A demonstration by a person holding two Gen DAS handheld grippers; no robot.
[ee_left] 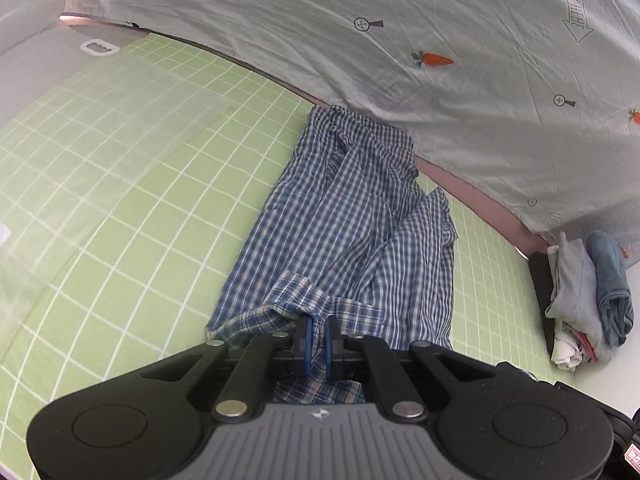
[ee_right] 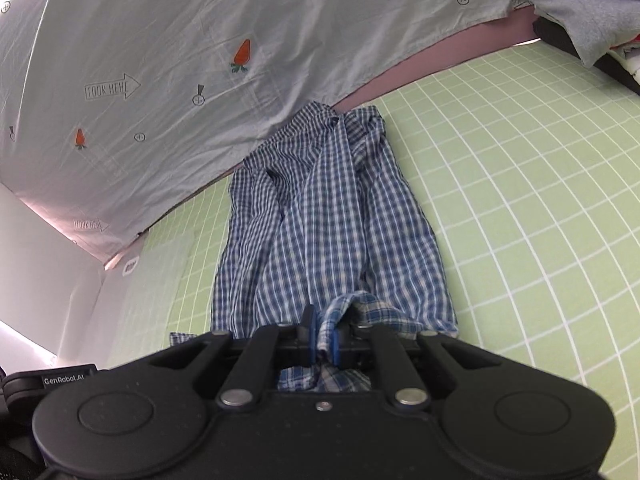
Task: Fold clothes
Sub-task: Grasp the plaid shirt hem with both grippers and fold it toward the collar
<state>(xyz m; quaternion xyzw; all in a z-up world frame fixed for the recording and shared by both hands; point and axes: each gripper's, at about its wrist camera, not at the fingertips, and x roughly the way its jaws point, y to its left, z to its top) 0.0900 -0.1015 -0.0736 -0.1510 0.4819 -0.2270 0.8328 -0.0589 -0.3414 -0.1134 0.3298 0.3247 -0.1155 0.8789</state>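
The checked shirt (ee_left: 344,216) is seen from the left wrist stretched across the green gridded sheet (ee_left: 120,208), its near edge pinched in the nearly closed left gripper (ee_left: 318,338). From the right wrist, the shirt (ee_right: 328,224) is likewise clamped at its near edge by the right gripper (ee_right: 323,344).

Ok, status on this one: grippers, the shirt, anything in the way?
Left gripper shut on checked shirt hem. Right gripper shut on same hem. Shirt bunched lengthwise on green sheet. Clothes pile off to the side, not in the way.
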